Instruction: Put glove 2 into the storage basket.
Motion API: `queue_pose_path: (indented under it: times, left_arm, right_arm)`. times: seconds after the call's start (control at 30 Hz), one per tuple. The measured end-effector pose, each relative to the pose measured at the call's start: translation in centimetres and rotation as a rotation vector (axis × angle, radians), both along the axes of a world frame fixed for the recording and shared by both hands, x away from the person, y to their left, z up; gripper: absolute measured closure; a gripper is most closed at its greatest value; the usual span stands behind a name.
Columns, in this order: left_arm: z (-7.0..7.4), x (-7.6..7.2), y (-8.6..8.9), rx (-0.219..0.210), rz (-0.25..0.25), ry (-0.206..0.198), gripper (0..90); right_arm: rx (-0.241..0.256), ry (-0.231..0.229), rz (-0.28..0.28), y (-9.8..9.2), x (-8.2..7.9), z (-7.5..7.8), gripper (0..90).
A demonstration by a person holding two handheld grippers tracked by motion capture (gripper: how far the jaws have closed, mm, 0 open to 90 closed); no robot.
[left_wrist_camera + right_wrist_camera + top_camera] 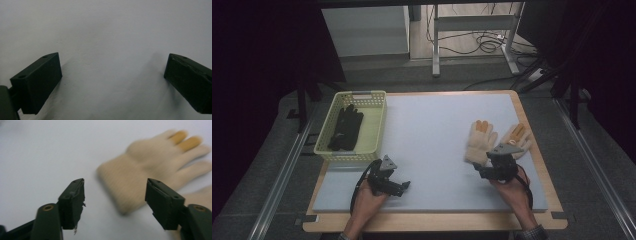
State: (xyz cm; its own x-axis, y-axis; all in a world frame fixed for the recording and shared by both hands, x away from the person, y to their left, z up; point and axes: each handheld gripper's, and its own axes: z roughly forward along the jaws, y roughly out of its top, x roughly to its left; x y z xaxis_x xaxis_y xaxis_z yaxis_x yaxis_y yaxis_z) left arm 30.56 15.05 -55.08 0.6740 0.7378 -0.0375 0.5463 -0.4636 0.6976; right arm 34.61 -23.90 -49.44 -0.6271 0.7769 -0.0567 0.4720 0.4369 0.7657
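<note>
Both claws spread wide, the right claw (pixel 115 202) before a knitted cream glove (pixel 150 167) (ribbed cuff).

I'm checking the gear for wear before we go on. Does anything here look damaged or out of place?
Yes: in the right gripper view, the right gripper has a frayed pad on one jaw, with ragged bits hanging from its inner edge. The cream gloves and the black gloves in the yellow basket look fine.

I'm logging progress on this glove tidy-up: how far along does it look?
Done: black gloves lie in the yellow basket. In hand: nothing gripped; the right gripper is open, jaws either side of the nearer cream glove's cuff. Left: both cream gloves, the second beside it on the mat. The left gripper is open over bare mat.
</note>
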Motion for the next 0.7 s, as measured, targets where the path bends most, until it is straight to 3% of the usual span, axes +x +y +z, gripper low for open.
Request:
queue_pose_path:
  times: [0.1, 0.23, 0.3, 0.43, 0.53, 0.6, 0.7]
  left_arm:
    - [0.0, 0.0, 0.0, 0.000, 0.000, 0.000, 1.6]
    - [0.0, 0.0, 0.0, 0.000, 0.000, 0.000, 1.6]
    - [0.0, 0.0, 0.0, -0.001, 0.001, 0.001, 1.6]
    - [0.0, 0.0, 0.0, -0.001, 0.001, 0.000, 1.6]
    - [0.0, 0.0, 0.0, -0.001, 0.001, 0.000, 1.6]
    - [0.0, 0.0, 0.0, -0.002, 0.001, 0.001, 1.6]
    - [0.0, 0.0, 0.0, -0.002, 0.000, 0.000, 1.6]
  right_arm:
    - [-0.011, -0.018, -0.015, 0.1, 2.0, 1.3, 41.9]
    - [-0.044, -0.026, -0.029, 0.3, 4.5, 1.7, 43.6]
    - [-0.048, -0.017, -0.040, 0.3, 5.9, 1.4, 38.9]
    - [-0.036, 0.042, -0.057, 0.5, 8.4, -0.2, 25.0]
    - [-0.061, 0.061, -0.052, 0.8, 9.3, -1.4, 22.8]
    - [-0.080, 0.072, -0.047, 1.0, 9.6, -2.1, 24.3]
    - [-0.061, 0.082, -0.036, 1.2, 9.5, -2.5, 39.3]
